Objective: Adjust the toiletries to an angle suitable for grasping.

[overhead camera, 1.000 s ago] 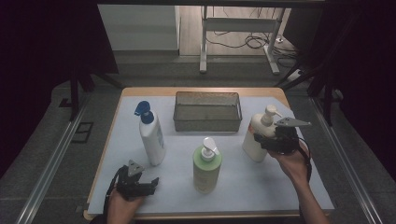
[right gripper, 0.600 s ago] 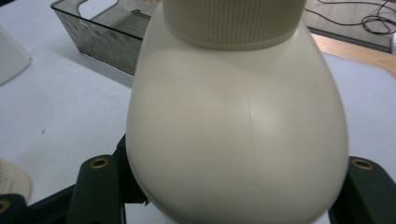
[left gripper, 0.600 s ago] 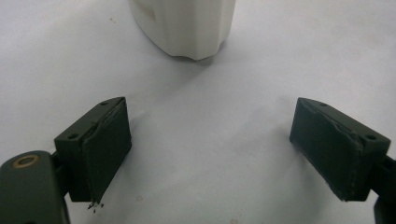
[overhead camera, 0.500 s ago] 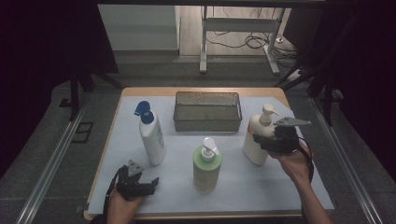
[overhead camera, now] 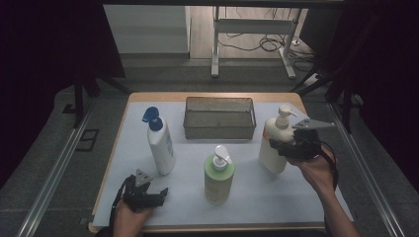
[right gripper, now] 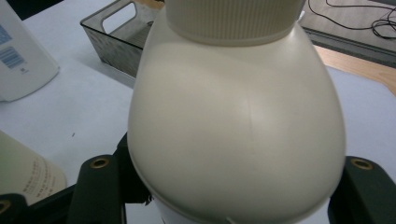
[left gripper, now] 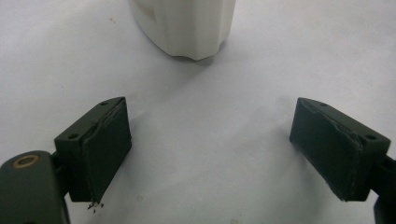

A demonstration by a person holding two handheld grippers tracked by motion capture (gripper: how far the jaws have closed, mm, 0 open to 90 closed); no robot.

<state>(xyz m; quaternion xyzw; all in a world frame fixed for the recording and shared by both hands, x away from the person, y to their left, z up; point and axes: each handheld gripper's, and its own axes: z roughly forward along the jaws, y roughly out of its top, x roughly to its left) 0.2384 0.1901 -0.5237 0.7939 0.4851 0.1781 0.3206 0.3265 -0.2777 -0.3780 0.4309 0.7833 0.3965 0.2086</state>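
Observation:
A cream pump bottle [overhead camera: 273, 145] stands at the right of the white mat, tilted a little, with my right gripper [overhead camera: 289, 148] shut on its body from the right side. In the right gripper view the cream bottle [right gripper: 233, 116] sits between the jaws of my right gripper [right gripper: 229, 191], which press on its flanks. My left gripper [overhead camera: 150, 196] rests open near the front left edge, nothing between its fingers. The left gripper view has my left gripper [left gripper: 210, 154] wide open over bare mat, with the base of a white bottle [left gripper: 187, 28] ahead.
A white spray bottle with a blue top [overhead camera: 160, 143] stands left of centre. A green pump bottle [overhead camera: 219, 177] is at front centre. A dark mesh basket [overhead camera: 220, 129] sits at the back of the mat. The wooden table edge [overhead camera: 212, 228] runs along the front.
My right gripper has risen slightly with the cream bottle in its grip. The left gripper has kept still.

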